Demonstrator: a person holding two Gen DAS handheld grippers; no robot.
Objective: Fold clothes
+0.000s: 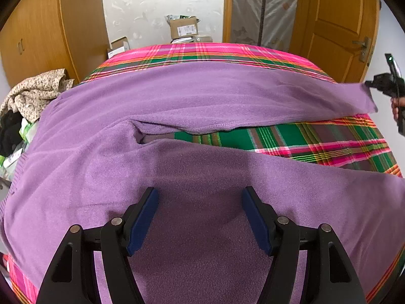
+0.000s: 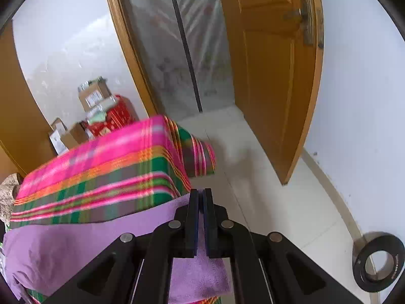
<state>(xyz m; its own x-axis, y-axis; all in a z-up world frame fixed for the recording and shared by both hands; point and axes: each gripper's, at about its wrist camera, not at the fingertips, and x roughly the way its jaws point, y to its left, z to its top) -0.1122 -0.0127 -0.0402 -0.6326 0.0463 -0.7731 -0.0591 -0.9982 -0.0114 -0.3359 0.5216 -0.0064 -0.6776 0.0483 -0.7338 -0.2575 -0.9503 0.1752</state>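
A purple fleece garment (image 1: 202, 93) lies spread over a bed covered with a pink, green and orange plaid blanket (image 1: 316, 141). My left gripper (image 1: 200, 192) stands open just over the garment's near part, with no cloth pinched between its blue pads. One long sleeve (image 1: 359, 98) stretches out to the right, lifted off the blanket. My right gripper (image 1: 387, 83) holds its end there. In the right wrist view the right gripper (image 2: 201, 192) is shut on that purple cloth (image 2: 197, 273) past the plaid corner (image 2: 101, 167), above the floor.
A pile of patterned and dark clothes (image 1: 33, 93) sits at the bed's left edge. Cardboard boxes (image 1: 183, 27) stand beyond the far end. An open wooden door (image 2: 273, 76) and a black ring (image 2: 379, 261) on the pale tiled floor are to the right.
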